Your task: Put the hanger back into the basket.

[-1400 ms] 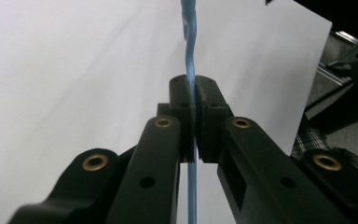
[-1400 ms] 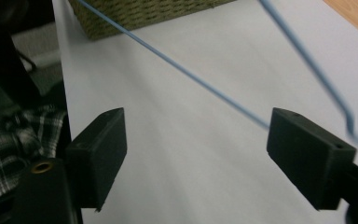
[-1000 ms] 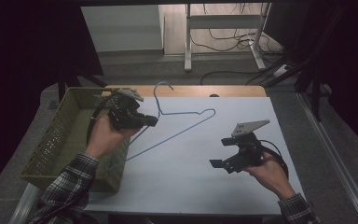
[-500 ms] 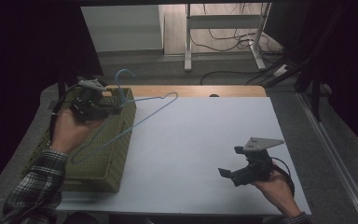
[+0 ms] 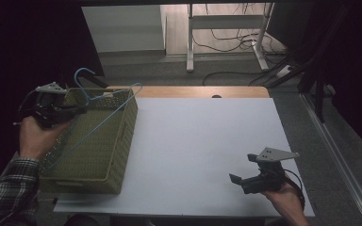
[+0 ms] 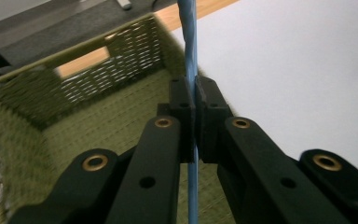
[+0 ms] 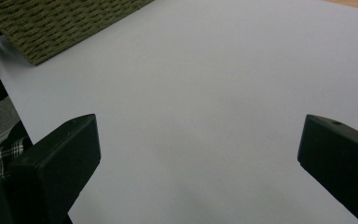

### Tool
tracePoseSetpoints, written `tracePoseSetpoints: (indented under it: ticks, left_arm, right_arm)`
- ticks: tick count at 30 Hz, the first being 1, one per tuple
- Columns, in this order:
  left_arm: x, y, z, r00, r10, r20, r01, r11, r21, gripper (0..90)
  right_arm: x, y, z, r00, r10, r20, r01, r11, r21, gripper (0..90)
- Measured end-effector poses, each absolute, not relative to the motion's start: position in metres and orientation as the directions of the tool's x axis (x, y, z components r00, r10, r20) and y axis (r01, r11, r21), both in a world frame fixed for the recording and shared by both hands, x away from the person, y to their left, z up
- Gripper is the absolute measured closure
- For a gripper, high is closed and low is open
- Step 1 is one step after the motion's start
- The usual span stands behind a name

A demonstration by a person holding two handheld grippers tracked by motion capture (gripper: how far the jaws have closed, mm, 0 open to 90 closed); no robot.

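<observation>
Woven basket, high view: an olive wicker basket sits on the left end of the counter, on its white sheet, its far wall near the bare wooden strip at the back.
Hanger, high view: a light blue wire hanger is held slanting above the basket, hook up at the far left corner, its long wire running down across the basket's open top toward the person's left hand.
Left gripper, high view: the left gripper hovers over the basket's left rim, with a checked sleeve behind it.
Right gripper, high view: the right gripper is low over the white sheet near the counter's front right, well apart from the basket.
Beyond the counter, high view: grey floor, loose cables and a metal frame's legs.
Left gripper view: the fingers are pinched tight on the blue wire, which runs straight up between them; the basket's inside lies below and behind.
Right gripper view: the fingers stand wide apart with nothing between them, bare white sheet ahead, a basket corner at top left.
</observation>
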State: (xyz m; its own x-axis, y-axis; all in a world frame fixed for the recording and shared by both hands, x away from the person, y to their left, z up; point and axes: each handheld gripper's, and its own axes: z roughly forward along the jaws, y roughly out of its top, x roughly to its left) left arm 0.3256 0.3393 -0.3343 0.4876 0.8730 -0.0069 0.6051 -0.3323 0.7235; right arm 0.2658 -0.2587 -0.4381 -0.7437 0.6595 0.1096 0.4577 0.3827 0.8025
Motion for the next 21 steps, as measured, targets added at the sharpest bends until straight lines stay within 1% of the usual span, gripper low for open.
tracePoseSetpoints:
  ticks: [3, 8, 9, 16, 17, 18, 21]
  left_arm:
    - [0.322, 0.357, -0.342, 0.462, 0.887, 0.002, 0.609, -0.319, 0.727, 87.5]
    - [0.321, 0.371, -0.352, 0.437, 0.899, 0.009, 0.612, -0.305, 0.729, 87.5]
    - [0.322, 0.376, -0.359, 0.430, 0.903, 0.002, 0.617, -0.295, 0.729, 87.5]
    - [0.327, 0.381, -0.385, 0.424, 0.906, -0.012, 0.629, -0.284, 0.724, 87.5]
    - [0.330, 0.380, -0.394, 0.422, 0.906, -0.022, 0.635, -0.278, 0.721, 87.5]
    - [0.330, 0.380, -0.394, 0.422, 0.906, -0.022, 0.635, -0.278, 0.721, 87.5]
    - [0.335, 0.380, -0.414, 0.408, 0.912, -0.037, 0.657, -0.265, 0.706, 87.5]
  right_arm:
    - [0.264, -0.262, -0.443, -0.734, 0.671, 0.103, 0.468, 0.390, 0.793, 0.0]
    - [0.264, -0.262, -0.448, -0.730, 0.677, 0.093, 0.475, 0.406, 0.781, 0.0]
    - [0.264, -0.262, -0.448, -0.730, 0.677, 0.090, 0.475, 0.409, 0.779, 0.0]
    - [0.264, -0.261, -0.452, -0.732, 0.675, 0.092, 0.483, 0.419, 0.769, 0.0]
    - [0.264, -0.260, -0.453, -0.734, 0.673, 0.089, 0.483, 0.425, 0.765, 0.0]
    - [0.264, -0.260, -0.454, -0.734, 0.673, 0.087, 0.483, 0.428, 0.764, 0.0]
    - [0.263, -0.258, -0.455, -0.737, 0.671, 0.080, 0.482, 0.438, 0.759, 0.0]
